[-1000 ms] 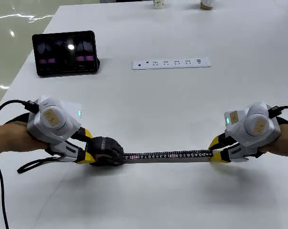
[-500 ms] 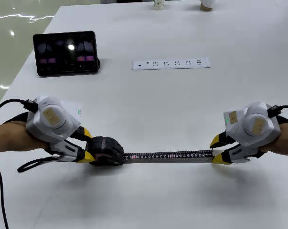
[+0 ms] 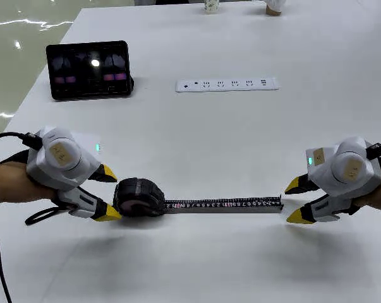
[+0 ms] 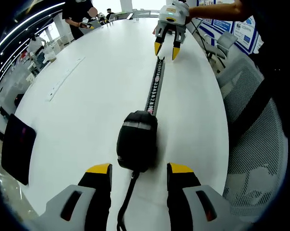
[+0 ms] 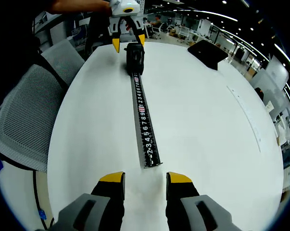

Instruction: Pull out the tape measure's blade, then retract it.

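Observation:
The black tape measure case (image 3: 138, 197) lies on the white table with its blade (image 3: 225, 204) pulled out to the right, flat on the surface. My left gripper (image 3: 107, 193) stands open just left of the case, not touching it; in the left gripper view the case (image 4: 137, 140) sits a little ahead of my yellow fingertips (image 4: 100, 169), its wrist strap (image 4: 126, 199) trailing between them. My right gripper (image 3: 296, 200) is open too, a short way right of the blade's end. In the right gripper view the blade tip (image 5: 152, 163) lies free just ahead of my fingertips (image 5: 112, 177).
A dark tablet (image 3: 89, 69) stands at the back left and a white power strip (image 3: 227, 84) lies at the back middle. Small containers (image 3: 210, 5) sit at the far edge. A mesh chair (image 5: 24, 120) stands beside the table.
Both grippers have opened and let go: the left drew back left off the case, the right drew back right off the blade end. The tape stays extended on the table.

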A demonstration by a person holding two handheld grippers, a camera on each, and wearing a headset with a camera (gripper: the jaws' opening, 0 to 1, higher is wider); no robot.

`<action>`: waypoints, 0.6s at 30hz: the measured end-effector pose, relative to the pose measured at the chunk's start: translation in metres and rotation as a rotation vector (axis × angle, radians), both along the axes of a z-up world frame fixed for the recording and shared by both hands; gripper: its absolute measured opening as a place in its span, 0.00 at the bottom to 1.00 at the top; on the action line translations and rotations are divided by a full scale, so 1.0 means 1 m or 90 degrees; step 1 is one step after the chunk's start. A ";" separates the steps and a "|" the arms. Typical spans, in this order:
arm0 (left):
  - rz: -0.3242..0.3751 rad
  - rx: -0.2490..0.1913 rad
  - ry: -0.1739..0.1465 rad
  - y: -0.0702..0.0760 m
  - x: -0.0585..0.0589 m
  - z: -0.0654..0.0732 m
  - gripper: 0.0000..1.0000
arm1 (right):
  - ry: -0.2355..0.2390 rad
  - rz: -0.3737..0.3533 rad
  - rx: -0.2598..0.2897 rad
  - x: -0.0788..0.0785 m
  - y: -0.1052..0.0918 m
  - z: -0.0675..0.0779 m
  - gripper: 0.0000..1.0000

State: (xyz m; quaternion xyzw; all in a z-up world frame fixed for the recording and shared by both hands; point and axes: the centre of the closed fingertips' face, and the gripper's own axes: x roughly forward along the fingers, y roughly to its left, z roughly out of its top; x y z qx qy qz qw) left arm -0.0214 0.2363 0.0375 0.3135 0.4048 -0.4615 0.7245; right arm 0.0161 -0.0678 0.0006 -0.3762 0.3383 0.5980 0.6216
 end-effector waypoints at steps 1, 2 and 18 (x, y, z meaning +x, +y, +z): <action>0.004 -0.003 0.000 0.000 -0.001 0.001 0.42 | 0.004 -0.005 0.003 -0.001 -0.001 0.001 0.33; 0.015 -0.008 0.000 0.001 -0.003 0.002 0.44 | 0.007 -0.011 0.008 -0.003 -0.002 0.001 0.34; 0.093 -0.065 0.003 0.000 -0.027 0.005 0.59 | 0.023 -0.078 0.047 -0.029 -0.011 0.008 0.44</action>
